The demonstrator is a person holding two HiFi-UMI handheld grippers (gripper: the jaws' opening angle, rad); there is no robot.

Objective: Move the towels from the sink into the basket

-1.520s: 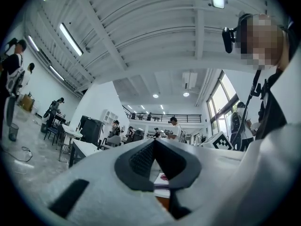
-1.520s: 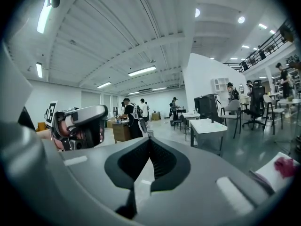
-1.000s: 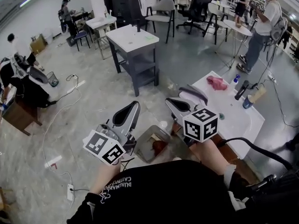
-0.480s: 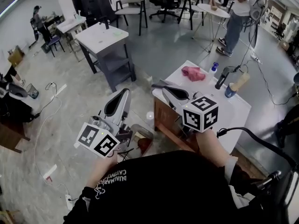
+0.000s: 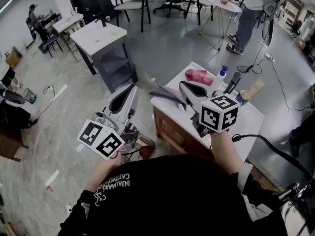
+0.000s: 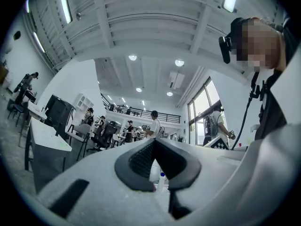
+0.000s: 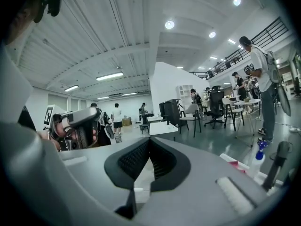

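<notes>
Pink towel (image 5: 199, 76) on white sink top (image 5: 256, 121); blue-capped bottle (image 5: 222, 73) just beside

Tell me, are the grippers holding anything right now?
Nothing. The left gripper and right gripper are both shut and empty; the pink towel lies untouched on the white sink.

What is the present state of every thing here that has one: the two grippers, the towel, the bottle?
Left gripper: shut, nothing between the jaws.
Right gripper: shut, nothing between the jaws.
Pink towel: bunched on the white sink top, not gripped.
Blue-capped bottle: upright beside the towel.
</notes>
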